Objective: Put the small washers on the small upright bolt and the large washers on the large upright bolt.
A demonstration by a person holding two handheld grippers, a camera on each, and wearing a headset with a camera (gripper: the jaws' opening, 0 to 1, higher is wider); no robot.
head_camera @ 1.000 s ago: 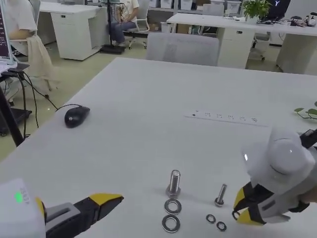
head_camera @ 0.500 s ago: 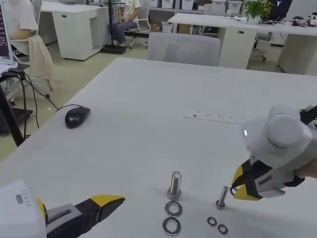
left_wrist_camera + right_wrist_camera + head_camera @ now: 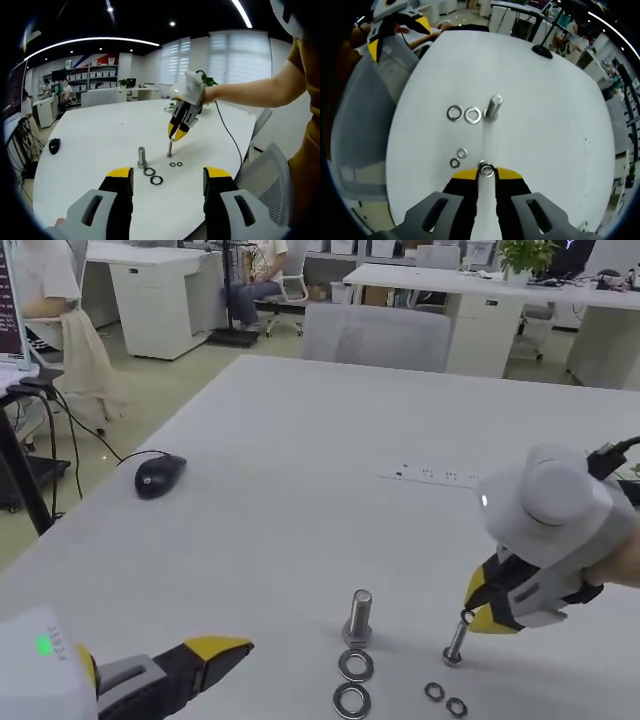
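Washer (image 3: 487,171), small and silvery, sits pinched in the right gripper (image 3: 478,615) directly over the small upright bolt (image 3: 455,642), whose top hides behind the yellow jaw tips. Two small washers (image 3: 434,692) lie just beside that bolt; the left gripper (image 3: 169,175), jaws spread, hangs well apart from it.

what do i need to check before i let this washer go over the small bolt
1. Grip: the right gripper is shut on a small washer: ok.
2. The small bolt stands upright: ok.
3. Washer hole over the bolt tip: it sits at the tip in the right gripper view, but whether it is threaded on: cannot tell.
4. The left gripper is open, apart from the small bolt and the large bolt: ok.
5. Two loose small washers lie flat beside the small bolt, ready for the next pick: ok.
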